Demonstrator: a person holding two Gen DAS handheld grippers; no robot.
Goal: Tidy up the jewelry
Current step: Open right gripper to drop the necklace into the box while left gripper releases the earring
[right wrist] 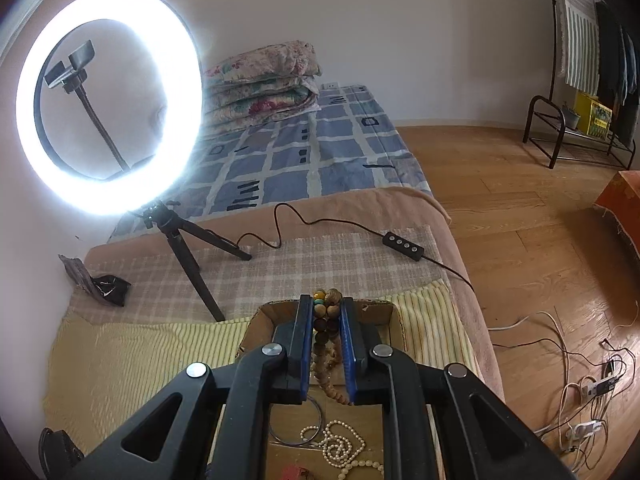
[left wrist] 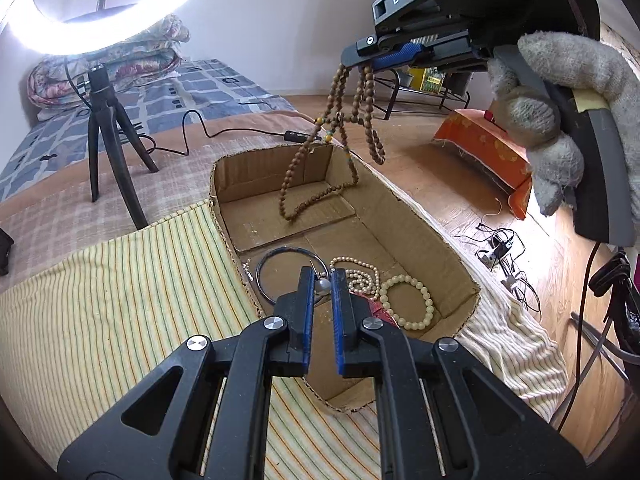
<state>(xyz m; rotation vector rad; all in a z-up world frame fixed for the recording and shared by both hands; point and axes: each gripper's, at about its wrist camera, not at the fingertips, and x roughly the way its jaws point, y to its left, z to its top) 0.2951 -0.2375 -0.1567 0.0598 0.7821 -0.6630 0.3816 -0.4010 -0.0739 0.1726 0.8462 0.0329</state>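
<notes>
The right gripper [right wrist: 326,344] clamped a wooden bead necklace [left wrist: 340,148] dangling over the cardboard box [left wrist: 424,216]. The left gripper [left wrist: 322,280] pinched a pearl earring [left wrist: 322,286]; both likely needed lowering and releasing.

place: home bedroom | evidence: bed [right wrist: 320,152], folded quilt [right wrist: 264,80], clothes rack [right wrist: 592,60]

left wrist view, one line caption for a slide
Right gripper dangles wooden bead necklace over cardboard box of jewelry.

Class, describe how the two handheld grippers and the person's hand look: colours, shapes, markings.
Both the left gripper and the right gripper have black angular linkage arms, silver round pivot bolts and blue finger pads. The right one's body reads "DAS". The hand wears a grey knitted glove.
</notes>
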